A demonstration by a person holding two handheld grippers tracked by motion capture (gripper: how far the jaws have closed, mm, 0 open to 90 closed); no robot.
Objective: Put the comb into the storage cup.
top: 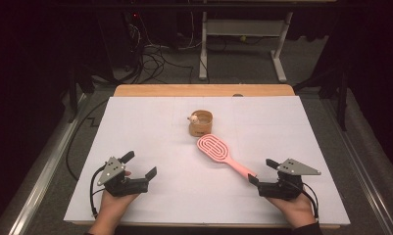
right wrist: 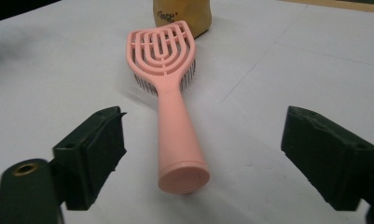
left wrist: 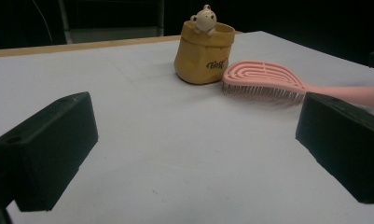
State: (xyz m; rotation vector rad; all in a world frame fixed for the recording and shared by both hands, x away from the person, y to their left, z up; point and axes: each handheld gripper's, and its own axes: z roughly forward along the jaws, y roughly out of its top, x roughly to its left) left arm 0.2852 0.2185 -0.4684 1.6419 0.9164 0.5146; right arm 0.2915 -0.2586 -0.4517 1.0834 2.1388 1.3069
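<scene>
On the white tabletop (top: 150, 122), the left tongs (top: 141, 165) rest near the front left edge, held in a hand, jaws wide apart and empty. Toward the middle stands a small tan pouch-shaped holder (top: 201, 123) with a little bear figure (top: 193, 118) on its rim. A pink hairbrush (top: 218, 151) lies bristles down, its head just beside the holder, its handle pointing toward the right tongs (top: 262, 170). Those jaws stand apart on either side of the handle end, not touching it. If they close this near the tip, the smooth tapered handle could slip out, or the brush could swing and knock the holder over.
</scene>
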